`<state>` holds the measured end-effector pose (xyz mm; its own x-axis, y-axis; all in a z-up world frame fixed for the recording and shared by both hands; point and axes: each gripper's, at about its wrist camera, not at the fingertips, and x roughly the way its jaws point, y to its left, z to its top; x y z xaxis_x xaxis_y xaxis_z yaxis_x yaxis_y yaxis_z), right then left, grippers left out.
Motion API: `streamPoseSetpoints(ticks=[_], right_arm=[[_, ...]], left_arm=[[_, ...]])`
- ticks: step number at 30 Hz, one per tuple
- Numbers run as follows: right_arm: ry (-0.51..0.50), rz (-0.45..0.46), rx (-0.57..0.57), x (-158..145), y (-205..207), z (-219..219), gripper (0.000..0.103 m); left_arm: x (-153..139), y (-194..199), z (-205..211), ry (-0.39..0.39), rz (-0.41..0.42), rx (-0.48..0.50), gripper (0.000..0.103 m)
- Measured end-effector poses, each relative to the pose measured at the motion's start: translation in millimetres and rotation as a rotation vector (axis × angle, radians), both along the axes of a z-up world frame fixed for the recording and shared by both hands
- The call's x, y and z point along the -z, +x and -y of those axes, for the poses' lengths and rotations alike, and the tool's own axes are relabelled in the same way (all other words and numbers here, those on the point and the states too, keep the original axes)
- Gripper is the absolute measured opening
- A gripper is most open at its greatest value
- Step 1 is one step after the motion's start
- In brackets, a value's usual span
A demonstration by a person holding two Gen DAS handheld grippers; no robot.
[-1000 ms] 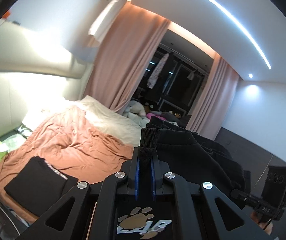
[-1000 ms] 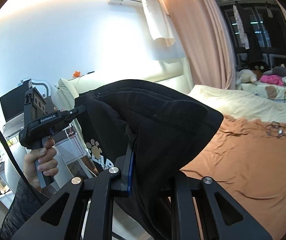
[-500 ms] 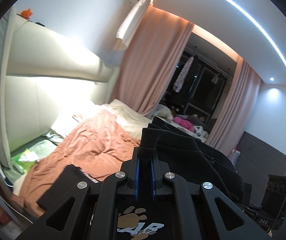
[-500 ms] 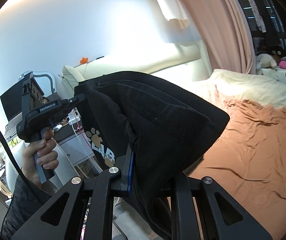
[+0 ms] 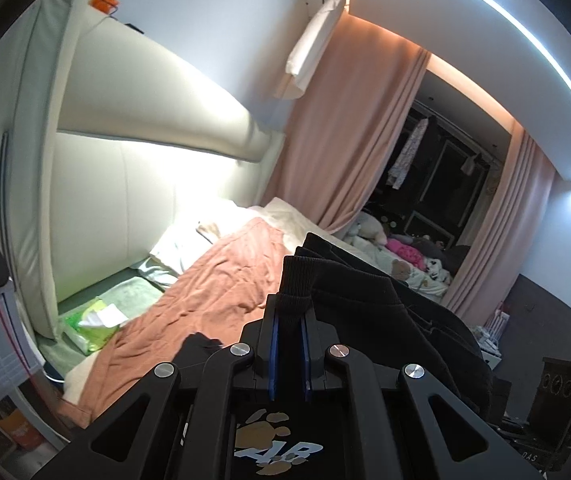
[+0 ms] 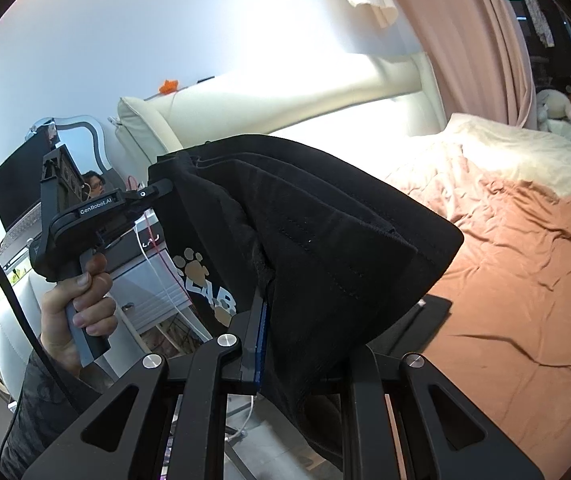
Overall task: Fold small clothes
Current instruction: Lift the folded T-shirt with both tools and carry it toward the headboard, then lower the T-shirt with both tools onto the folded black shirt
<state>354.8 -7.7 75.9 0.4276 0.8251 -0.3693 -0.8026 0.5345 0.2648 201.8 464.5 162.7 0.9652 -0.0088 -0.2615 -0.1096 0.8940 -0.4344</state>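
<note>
Hanging in the air above the near edge of the bed [image 6: 525,300], a black garment [image 6: 325,232] stretches between the two grippers, with a paw print and pale letters showing on the cloth that droops below them. Ahead of the left gripper [image 5: 288,332] the bed runs away under a rumpled orange-brown blanket [image 5: 225,280], with cream pillows [image 5: 189,240] at the lit padded headboard [image 5: 133,128] off to its left. A green packet [image 5: 93,320] lies down to the left of that gripper, between blanket and headboard, and a small dark folded piece [image 5: 201,344] sits on the blanket just beyond its left finger. Far ahead, pink curtains [image 5: 345,140] frame a dark window, with soft toys [image 5: 385,240] heaped below it. From the right gripper [image 6: 263,320] the draped cloth blocks much of the view forward; another flat black piece [image 6: 425,320] lies on the blanket just past its right finger. To its left a hand [image 6: 73,312] grips the handle of the left gripper in front of a white desk [image 6: 145,292] and a dark screen [image 6: 17,184].

The left gripper's jaws are nearly together, pinching a ribbed edge of the garment. The right gripper's jaws are likewise narrow, clamped on a fold of the same garment, which spills over its right finger.
</note>
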Motion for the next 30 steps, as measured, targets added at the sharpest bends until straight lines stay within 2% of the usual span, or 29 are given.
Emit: streamPoseSetpoints(ticks=[9,13,24,30], right_arm=[[-0.064,-0.044,-0.004,2.3,17.7,-18.5,0.011],[-0.092,-0.058,0.01,5.8,25.1,-21.8,0.011],[-0.158,-0.075,0.065,-9.8,47.5,-1.6,0.011],[-0.183,-0.12,0.059,-12.6,60.3,3.0,0.011]], left_arm=[[22.9,24.3,-35.1,0.06,-0.076,-0.064,0.009],[33.4,38.5,-47.8,0.057,-0.093,-0.073,0.009],[62.9,107.4,-62.1,0.034,-0.167,-0.072,0.009],[79.1,140.5,-59.7,0.067,-0.211,-0.088,0.009]])
